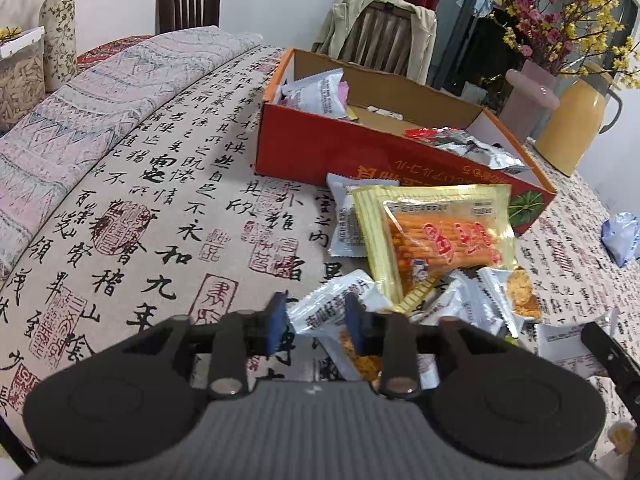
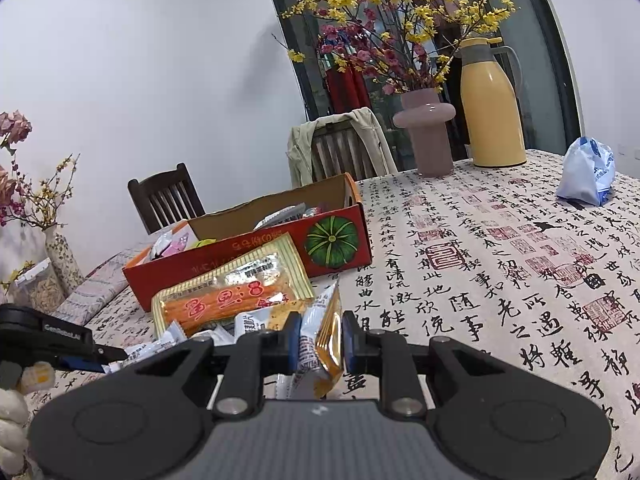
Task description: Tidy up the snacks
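— Between the blue pads of the right hand-held gripper, what's clamped?
— A small snack packet, long axis upright, top corner pointing up.
— And the left hand-held gripper?
— Fingers apart, over white packets on the surface.
— Beyond that?
— The yellow stick-snack bag lies flat, lengthwise against the red box — more packets inside.

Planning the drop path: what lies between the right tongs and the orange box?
In the right wrist view, the right tongs, shut on a small snack packet, face the orange box across the large yellow snack bag leaning against its front wall.
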### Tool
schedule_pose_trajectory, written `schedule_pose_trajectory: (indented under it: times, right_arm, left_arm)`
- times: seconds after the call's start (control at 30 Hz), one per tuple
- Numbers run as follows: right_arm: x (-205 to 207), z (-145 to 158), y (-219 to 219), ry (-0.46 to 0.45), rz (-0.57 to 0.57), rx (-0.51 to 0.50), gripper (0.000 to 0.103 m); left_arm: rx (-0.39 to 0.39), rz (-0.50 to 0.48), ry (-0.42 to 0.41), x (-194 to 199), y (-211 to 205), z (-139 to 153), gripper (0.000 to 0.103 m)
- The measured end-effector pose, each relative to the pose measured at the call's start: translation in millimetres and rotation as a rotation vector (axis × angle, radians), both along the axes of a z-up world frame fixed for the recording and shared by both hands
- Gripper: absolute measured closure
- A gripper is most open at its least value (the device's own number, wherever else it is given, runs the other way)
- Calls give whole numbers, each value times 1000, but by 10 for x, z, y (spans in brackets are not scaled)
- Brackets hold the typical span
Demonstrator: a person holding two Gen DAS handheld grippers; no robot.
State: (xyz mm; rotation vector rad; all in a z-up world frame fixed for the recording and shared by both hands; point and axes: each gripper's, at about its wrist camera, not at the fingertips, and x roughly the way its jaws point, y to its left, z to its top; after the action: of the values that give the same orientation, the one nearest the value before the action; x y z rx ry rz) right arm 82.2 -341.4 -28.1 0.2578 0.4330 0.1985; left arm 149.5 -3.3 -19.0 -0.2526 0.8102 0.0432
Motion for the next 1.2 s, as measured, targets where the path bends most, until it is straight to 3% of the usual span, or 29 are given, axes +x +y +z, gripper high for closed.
schedule_pose_trajectory:
  times: [0.03, 0.27, 0.4, 0.67, 0.73, 0.93, 1.07, 1.2]
  right_arm:
    - [1, 1, -1, 0, -2, 1, 83]
    - [-21, 3, -39, -4, -11, 10, 83]
    - [-37, -5, -80, -5, -18, 23, 83]
    - [-50, -27, -99, -6, -9, 40, 83]
    - [-52, -34, -117, -6, -9, 45, 83]
    - [-72, -53, -155, -5, -13, 60, 83]
    - [-75, -66, -168, -5, -9, 68, 83]
    - [-72, -73, -175, -4, -2, 74, 83]
  left_arm:
    - [2, -1, -4, -12, -18, 14, 49]
    - [12, -42, -37, -116, -174, 86, 38]
    - [48, -74, -87, -191, -259, 136, 21]
    - [34, -30, -35, -108, -268, 50, 22]
    - [25, -3, -24, -49, -259, 52, 18]
    - [55, 62, 72, 199, -323, 41, 16]
    - [104, 64, 127, 265, -372, -18, 27]
    - [161, 32, 121, 231, -365, -11, 32]
